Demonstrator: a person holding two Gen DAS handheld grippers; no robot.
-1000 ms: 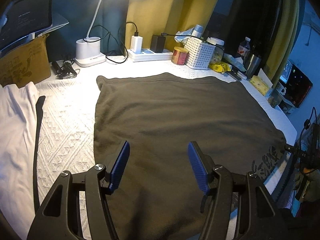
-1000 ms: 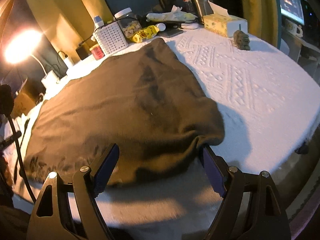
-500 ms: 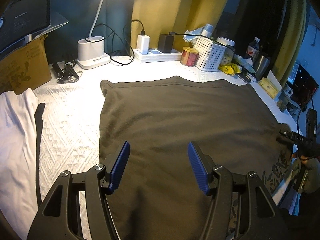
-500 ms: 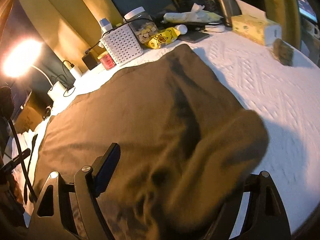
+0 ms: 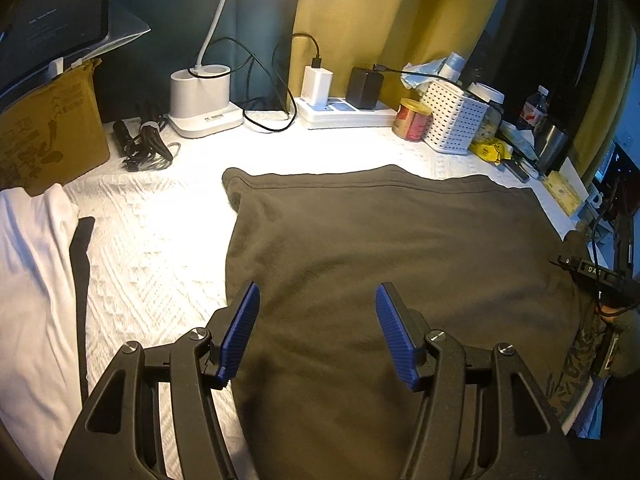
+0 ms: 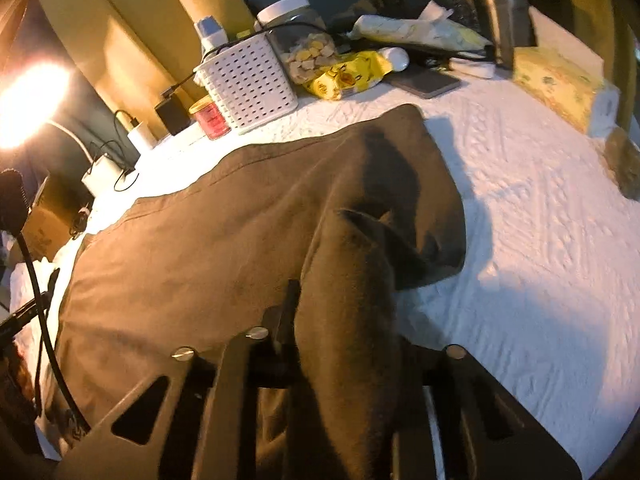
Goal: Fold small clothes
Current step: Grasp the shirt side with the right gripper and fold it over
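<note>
The dark garment [image 5: 380, 260] lay spread flat on the white-covered table [image 5: 160, 240], its hem toward the lamp base [image 5: 202, 100] and power strip [image 5: 344, 114] at the back. The right hand-held gripper [image 6: 344, 320] was closing on the garment's near right corner: a bunched fold of cloth stood up between its jaws and draped over them, hiding the pads, so the pinch looked made or all but made, and the corner was lifted off the table. The left hand-held gripper [image 5: 316, 332] hung spread above the garment's near left part, with nothing between its blue pads [image 5: 240, 332], which pressed on nothing. By the look of it, the step in hand was the grasp for the first fold: one corner taken, the other not yet. The next move probably called for the left hand-held gripper to drop to the near left edge and pinch it, so both corners could be carried together across the garment. With only one side held, the cloth would likely drag and skew. The white cloth [image 5: 32, 280] at far left lay apart and untouched.
</note>
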